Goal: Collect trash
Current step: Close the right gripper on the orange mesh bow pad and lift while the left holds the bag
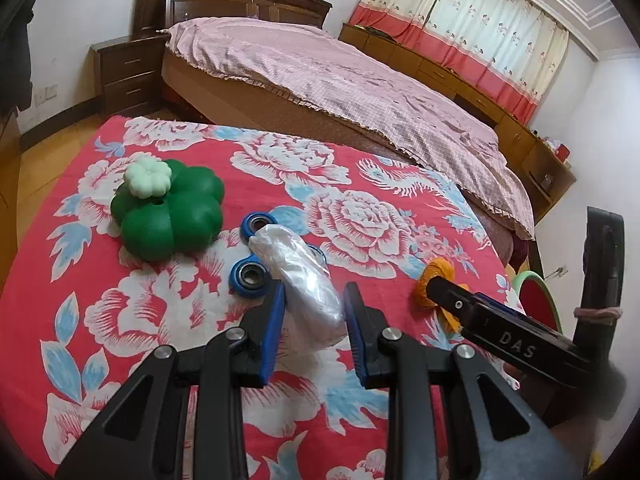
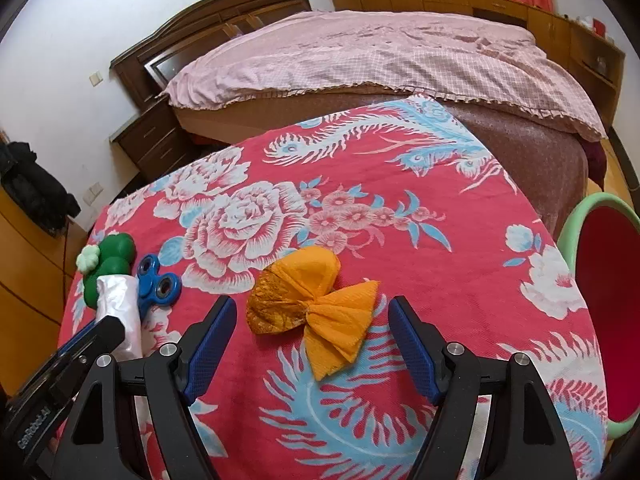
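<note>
A cloth (image 2: 400, 208) lies over the table. On it, at the left, sits a clover toy (image 1: 168, 210). Just to its right lies a spinner (image 1: 250, 252). A plastic bag (image 1: 304, 284) lies across the spinner and reaches back between the jaws of the left gripper (image 1: 314, 300). Further right on the cloth lies a net wrapper (image 2: 308, 304), in front of the right gripper (image 2: 310, 320) and between its jaws, which stand apart from it. A bin (image 2: 600, 280) stands past the table's right edge. Behind the table is a bed (image 1: 340, 80), with a nightstand (image 1: 128, 72) to its left.
</note>
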